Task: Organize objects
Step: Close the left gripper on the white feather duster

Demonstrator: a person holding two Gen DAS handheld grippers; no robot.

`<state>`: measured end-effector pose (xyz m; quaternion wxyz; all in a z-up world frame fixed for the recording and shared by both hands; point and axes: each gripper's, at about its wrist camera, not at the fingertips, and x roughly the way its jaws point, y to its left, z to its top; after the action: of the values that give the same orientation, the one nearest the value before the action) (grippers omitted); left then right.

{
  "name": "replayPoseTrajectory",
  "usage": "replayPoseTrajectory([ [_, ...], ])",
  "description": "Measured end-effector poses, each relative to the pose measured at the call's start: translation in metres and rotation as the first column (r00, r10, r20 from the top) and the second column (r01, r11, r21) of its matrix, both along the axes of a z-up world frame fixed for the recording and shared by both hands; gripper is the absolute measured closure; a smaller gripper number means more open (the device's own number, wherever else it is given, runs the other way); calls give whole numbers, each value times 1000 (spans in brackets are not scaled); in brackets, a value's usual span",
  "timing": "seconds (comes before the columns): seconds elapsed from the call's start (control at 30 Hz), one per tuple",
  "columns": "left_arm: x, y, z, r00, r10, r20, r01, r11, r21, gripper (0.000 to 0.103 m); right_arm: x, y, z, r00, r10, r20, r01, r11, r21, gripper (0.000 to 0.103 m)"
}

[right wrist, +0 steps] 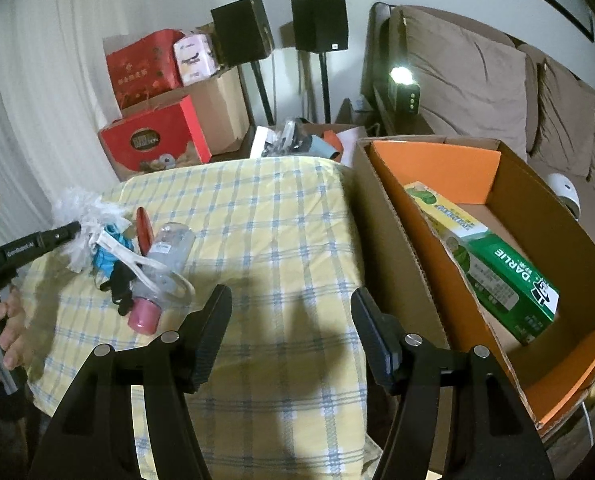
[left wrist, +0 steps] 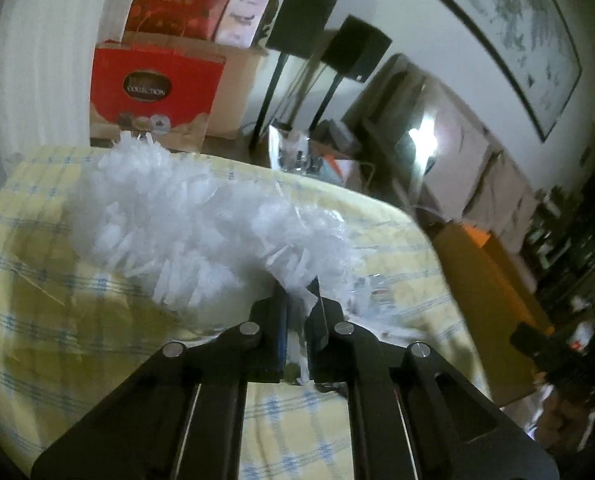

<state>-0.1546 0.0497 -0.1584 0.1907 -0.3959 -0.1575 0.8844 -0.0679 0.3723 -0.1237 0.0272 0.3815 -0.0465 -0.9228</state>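
Left tool [left wrist: 299, 320] clamps the white duster [left wrist: 185, 216]; right tool [right wrist: 293, 340] gapes empty; lift clear, then over to the box [right wrist: 577, 264] at right

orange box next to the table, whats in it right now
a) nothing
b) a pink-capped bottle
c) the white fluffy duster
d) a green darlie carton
d: in the right wrist view the orange box holds a green Darlie carton, while the pink-capped bottle lies on the checked tablecloth and the white fluffy duster is pinched in the left gripper.
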Motion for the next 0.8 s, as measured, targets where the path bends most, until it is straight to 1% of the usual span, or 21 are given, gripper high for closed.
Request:
replayPoseTrajectory([
  [0.13,5,6,11,1000,-21,-12,21,1000,21,98,3,-1,7,1000,5,-21,-5,1000,7,38],
  [0.27,20,22,25,994,-37,-107,42,998,43,98,5,5,13,999,-12,-33,12,1000,3,38],
  [0.37,28,41,27,992,-63,-114,72,995,76,98,6,10,18,999,-25,-43,24,1000,-6,37],
  [0.43,32,57,27,989,-98,-115,107,991,80,98,7,12,20,998,-29,-49,28,1000,-10,37],
  [0.53,41,79,26,982,-135,-129,143,988,53,98,10,16,26,998,-31,-61,30,999,-16,37],
  [0.63,45,94,21,981,-164,-105,169,984,48,98,14,18,31,996,-35,-76,34,999,-17,36],
  [0.7,49,101,18,981,-167,-95,169,985,16,98,15,20,34,996,-40,-81,39,999,-20,35],
  [0.77,54,106,16,984,-150,-97,146,988,-40,98,15,22,34,996,-44,-81,42,999,-23,35],
  [0.8,56,107,14,986,-142,-90,138,989,-54,98,15,22,34,996,-45,-80,43,999,-24,35],
])
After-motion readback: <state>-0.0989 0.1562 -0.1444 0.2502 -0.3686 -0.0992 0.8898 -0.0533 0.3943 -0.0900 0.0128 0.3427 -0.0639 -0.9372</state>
